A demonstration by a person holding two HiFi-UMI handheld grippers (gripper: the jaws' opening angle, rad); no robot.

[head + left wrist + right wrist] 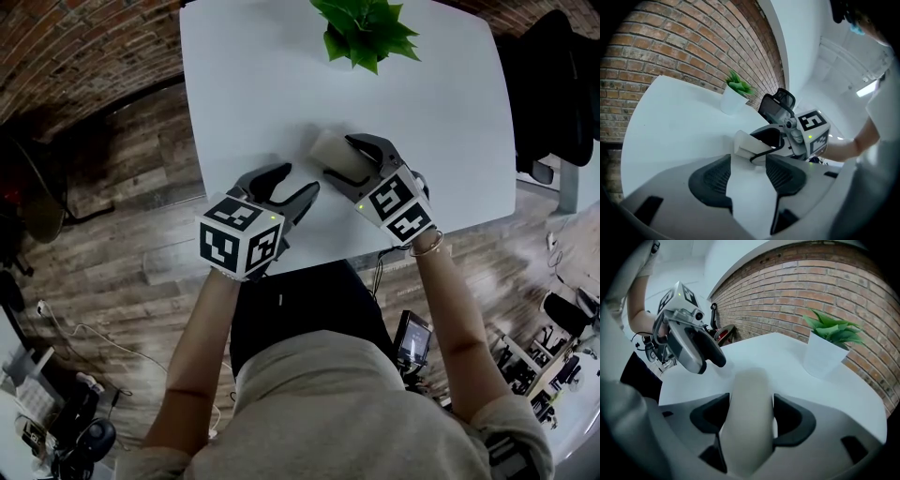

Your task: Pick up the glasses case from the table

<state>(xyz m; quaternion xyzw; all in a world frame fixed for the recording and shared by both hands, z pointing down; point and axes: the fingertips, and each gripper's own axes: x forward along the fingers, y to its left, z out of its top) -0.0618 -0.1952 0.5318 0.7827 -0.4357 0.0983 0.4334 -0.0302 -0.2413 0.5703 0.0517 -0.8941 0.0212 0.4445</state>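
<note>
The beige glasses case (328, 150) lies near the front edge of the white table (262, 84). My right gripper (345, 157) reaches over it from the right. In the right gripper view the case (750, 390) fills the gap of that gripper (751, 413), with both dark pads against its sides. My left gripper (286, 187) stands open just left of the case, its tips apart and pointing at it. Only bare table shows between the left gripper (747, 164) pads, with the case (743, 143) and the right gripper (766, 143) straight ahead.
A potted green plant (364, 33) in a white pot (825, 359) stands at the far side of the table. The table's front edge runs just under both grippers. A dark chair (553, 84) stands at the right, and brick wall and wooden floor surround the table.
</note>
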